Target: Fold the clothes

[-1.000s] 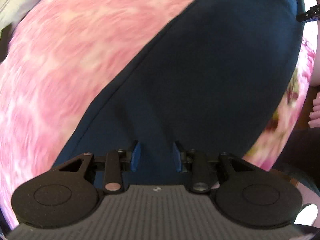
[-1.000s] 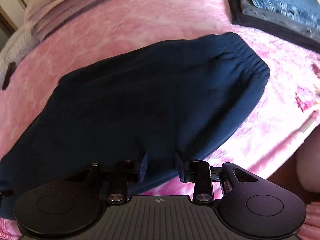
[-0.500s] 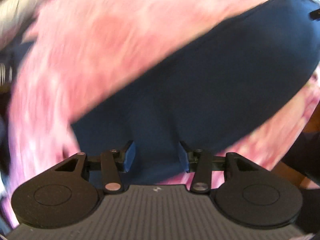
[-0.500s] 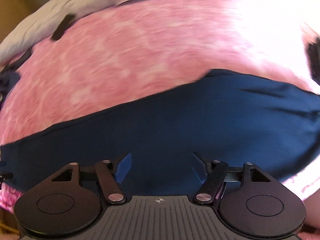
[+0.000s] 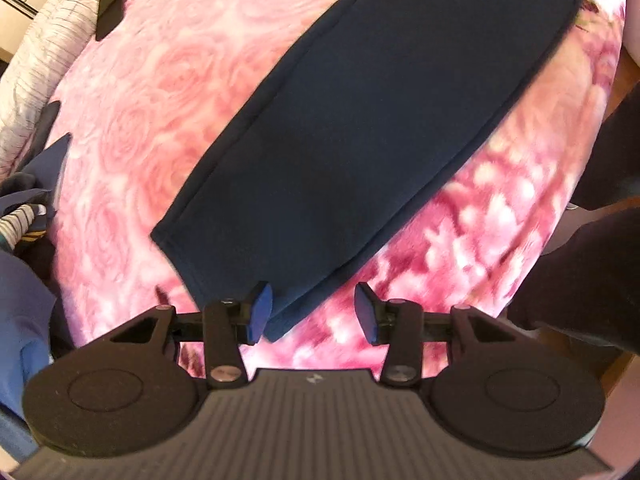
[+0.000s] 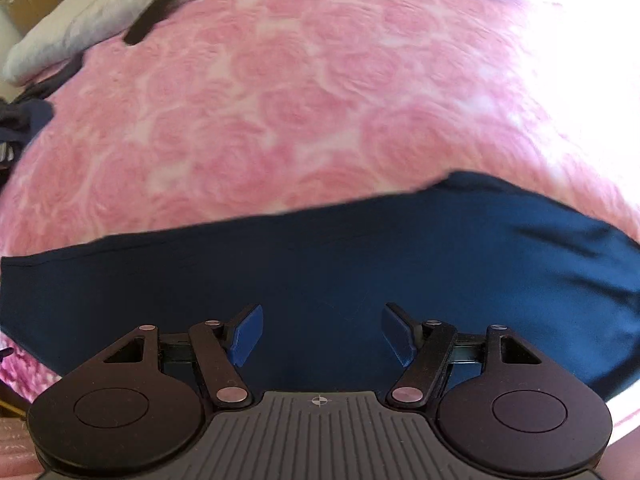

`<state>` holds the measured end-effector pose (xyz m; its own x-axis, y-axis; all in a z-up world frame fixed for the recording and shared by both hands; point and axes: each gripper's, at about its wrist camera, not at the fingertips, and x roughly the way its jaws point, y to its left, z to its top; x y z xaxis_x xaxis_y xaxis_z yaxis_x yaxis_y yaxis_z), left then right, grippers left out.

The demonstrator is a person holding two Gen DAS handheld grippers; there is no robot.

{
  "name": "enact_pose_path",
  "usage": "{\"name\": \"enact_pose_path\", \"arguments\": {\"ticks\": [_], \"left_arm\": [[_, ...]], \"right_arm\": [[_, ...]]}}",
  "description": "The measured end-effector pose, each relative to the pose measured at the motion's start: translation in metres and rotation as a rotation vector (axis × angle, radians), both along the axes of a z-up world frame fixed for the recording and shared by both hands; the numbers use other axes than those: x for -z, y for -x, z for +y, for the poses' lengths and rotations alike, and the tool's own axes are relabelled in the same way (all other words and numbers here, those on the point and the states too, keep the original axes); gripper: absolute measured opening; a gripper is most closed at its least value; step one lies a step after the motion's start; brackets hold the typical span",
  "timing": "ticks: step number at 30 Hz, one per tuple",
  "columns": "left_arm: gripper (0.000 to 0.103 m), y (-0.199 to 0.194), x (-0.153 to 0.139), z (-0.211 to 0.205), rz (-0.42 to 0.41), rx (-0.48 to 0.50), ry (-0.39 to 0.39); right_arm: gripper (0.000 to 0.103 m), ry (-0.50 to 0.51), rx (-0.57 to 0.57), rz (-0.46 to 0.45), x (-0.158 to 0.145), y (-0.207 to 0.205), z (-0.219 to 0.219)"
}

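Observation:
Navy blue trousers [image 5: 360,128] lie flat and folded lengthwise on a pink rose-patterned blanket [image 5: 160,92]. In the left wrist view they run diagonally from the near hem to the upper right. My left gripper [image 5: 314,312] is open just over the hem's near corner, holding nothing. In the right wrist view the same trousers [image 6: 320,272] stretch as a wide band across the frame. My right gripper [image 6: 322,334] hovers open above the cloth with nothing between its blue pads.
A grey-white quilt [image 5: 44,52] borders the blanket [image 6: 300,92] at the far left, with a small black item [image 5: 110,10] on it. Other clothes [image 5: 24,216] are heaped at the left edge. A person's dark-clothed leg [image 5: 592,272] is at the right.
Both grippers have opened wider and pulled back along the trousers. The left one has moved from mid-leg to the hem corner. The right view swung away from the stack of folded clothes.

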<state>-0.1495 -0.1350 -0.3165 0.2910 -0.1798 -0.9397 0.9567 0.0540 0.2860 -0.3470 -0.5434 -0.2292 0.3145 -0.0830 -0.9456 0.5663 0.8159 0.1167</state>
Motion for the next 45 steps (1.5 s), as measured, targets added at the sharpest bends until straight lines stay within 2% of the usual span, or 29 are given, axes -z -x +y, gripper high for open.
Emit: {"name": "enact_pose_path", "arguments": {"ticks": [6,12,15,17,21,25,28,30,32,37,40,42,45], "left_arm": [[0.04,0.0,-0.019,-0.063,0.093,0.024,0.096],[0.041,-0.001,-0.038,-0.127,0.186,0.049,0.194],[0.041,0.01,-0.042,-0.195,0.241,0.057,0.286],[0.04,0.021,-0.038,-0.25,0.237,0.079,0.342],[0.04,0.041,-0.019,-0.351,0.246,0.146,0.399],[0.04,0.059,0.005,-0.429,0.276,0.295,0.395],[0.04,0.068,0.022,-0.461,0.324,0.402,0.34],[0.04,0.073,0.028,-0.475,0.367,0.473,0.31],[0.039,0.076,0.024,-0.478,0.418,0.515,0.295],[0.036,0.078,0.017,-0.478,0.593,0.577,0.228],[0.035,0.088,0.015,-0.482,0.66,0.625,0.191],[0.035,0.096,0.017,-0.491,0.656,0.618,0.212],[0.035,0.099,0.027,-0.507,0.648,0.529,0.247]], "right_arm": [[0.069,-0.003,0.204,0.008,-0.007,0.053,-0.041],[0.069,0.044,0.274,-0.028,-0.016,0.07,-0.078],[0.069,0.058,0.28,-0.055,-0.014,0.072,-0.101],[0.069,0.053,0.276,-0.055,-0.001,0.074,-0.121],[0.069,0.046,0.317,-0.004,0.028,0.099,-0.169],[0.069,0.055,0.415,0.062,0.047,0.154,-0.208],[0.068,-0.007,0.447,0.063,0.058,0.196,-0.229],[0.064,-0.001,0.393,0.074,0.056,0.2,-0.229],[0.064,0.016,0.361,0.095,0.053,0.198,-0.226],[0.064,-0.004,0.385,0.08,0.059,0.204,-0.229],[0.064,-0.018,0.382,0.074,0.059,0.206,-0.231],[0.064,-0.027,0.38,0.069,0.059,0.209,-0.233],[0.064,-0.038,0.374,0.068,0.059,0.21,-0.235]]}}
